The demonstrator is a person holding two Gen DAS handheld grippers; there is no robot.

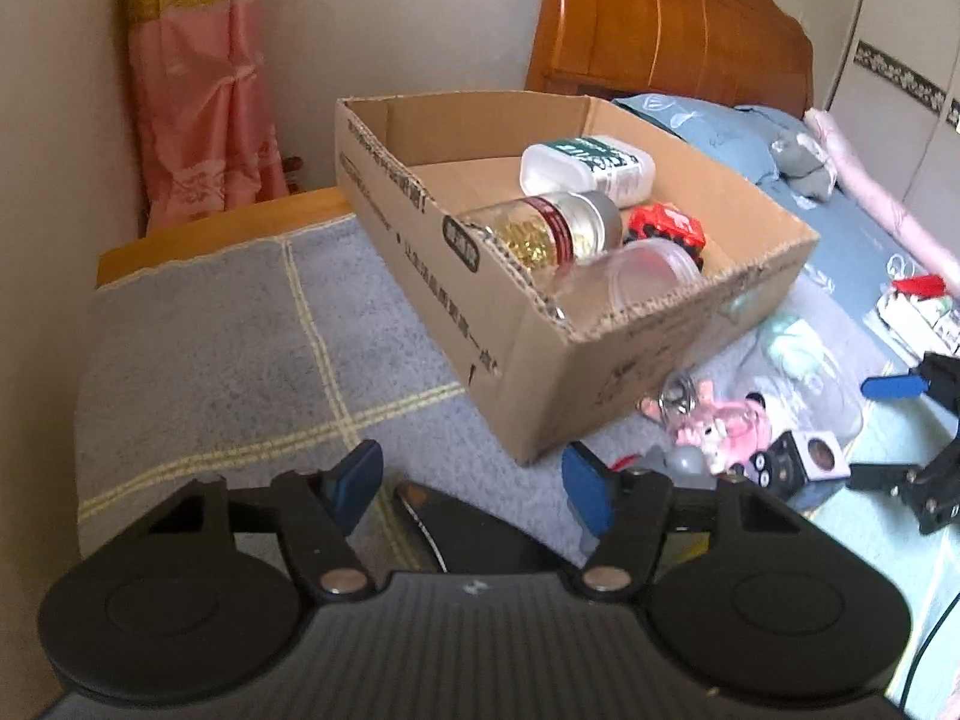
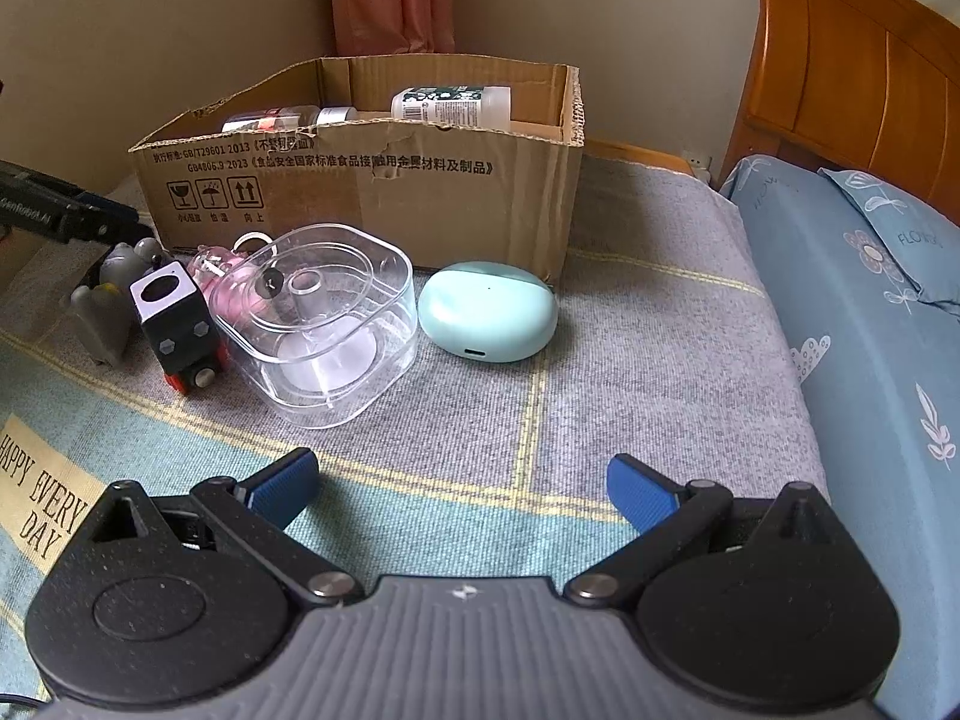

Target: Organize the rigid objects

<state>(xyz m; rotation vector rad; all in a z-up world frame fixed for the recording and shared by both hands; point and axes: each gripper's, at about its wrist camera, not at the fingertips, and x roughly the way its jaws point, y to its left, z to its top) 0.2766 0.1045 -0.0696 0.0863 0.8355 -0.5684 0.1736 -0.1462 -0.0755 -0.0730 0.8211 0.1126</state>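
Bed blanket (image 2: 630, 324) | mint earbud case (image 2: 487, 312) at 12 o'clock, touching cardboard box (image 2: 372, 192) | light, stiff, slippery; pinch across flat sides | right hand-held gripper (image 2: 462, 480) and left hand-held gripper (image 1: 474, 483) both agape, empty

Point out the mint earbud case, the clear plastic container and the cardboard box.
mint earbud case (image 2: 487, 311): right wrist view, top of shell.
clear plastic container (image 2: 324, 324): right wrist view, its lid.
cardboard box (image 2: 384, 204): right wrist view, printed front wall.

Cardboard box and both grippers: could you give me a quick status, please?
Left gripper open, empty. Right gripper open, empty. Cardboard box holds bottles; mint case and clear container outside it. Nothing blocking.
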